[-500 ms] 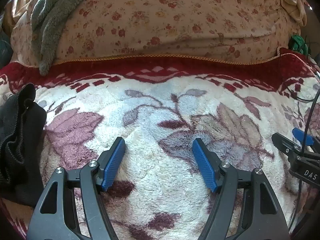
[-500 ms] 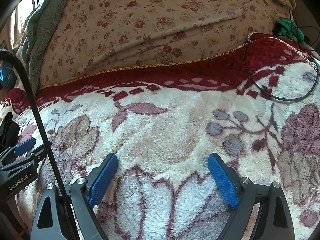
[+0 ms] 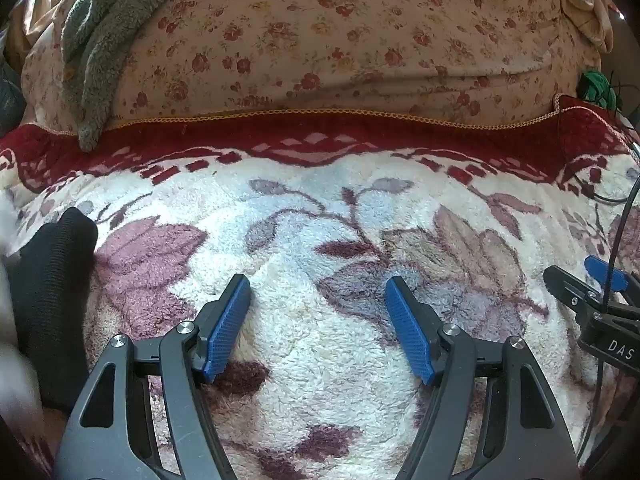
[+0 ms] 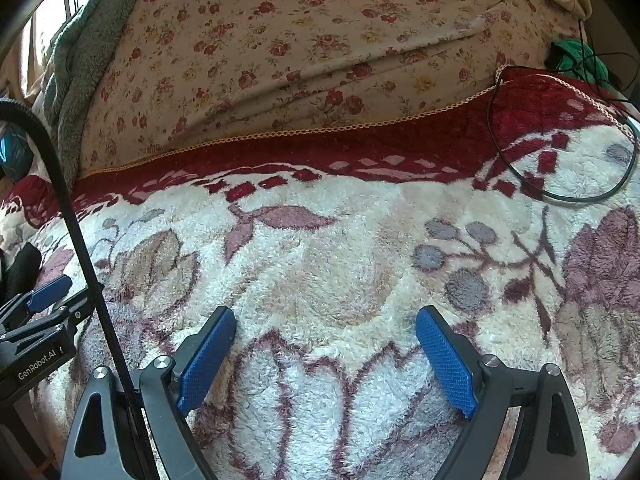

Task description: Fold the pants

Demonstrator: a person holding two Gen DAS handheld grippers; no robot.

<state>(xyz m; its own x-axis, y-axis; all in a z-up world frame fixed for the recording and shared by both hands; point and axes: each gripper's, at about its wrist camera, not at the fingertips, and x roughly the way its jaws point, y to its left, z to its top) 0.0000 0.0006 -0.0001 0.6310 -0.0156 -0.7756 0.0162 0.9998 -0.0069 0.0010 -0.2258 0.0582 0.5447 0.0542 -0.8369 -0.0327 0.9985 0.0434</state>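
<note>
Both grippers hang over the fluffy cream blanket (image 3: 320, 360) w/ the purple leaf print and dark red border. Left gripper (image 3: 318, 316) has its blue pads (image 3: 226, 328) spread wide apart, nothing btwn them, just blanket under. Right gripper (image 4: 326, 354) same deal: pads (image 4: 446, 360) wide apart, holding nothing, over the bare pile. The pants (image 3: 48, 304), black ribbed fabric, sit bunched at the far left edge of the left-wrist view, lying on the blanket, left of the left gripper and not touching it; something pale and blurred cuts across them at the frame edge, can't tell what. In the right-wrist view only a small dark bit of them (image 4: 24, 266) shows at far left, beyond the other gripper. Behind the blanket rises a floral quilt (image 3: 340, 40), beige w/ red roses, w/ a grey fleece throw (image 3: 100, 40) draped over its left side. A thin black cable (image 4: 560, 184) loops on the red border at right, near a green item (image 4: 578, 58) at the back corner.
</note>
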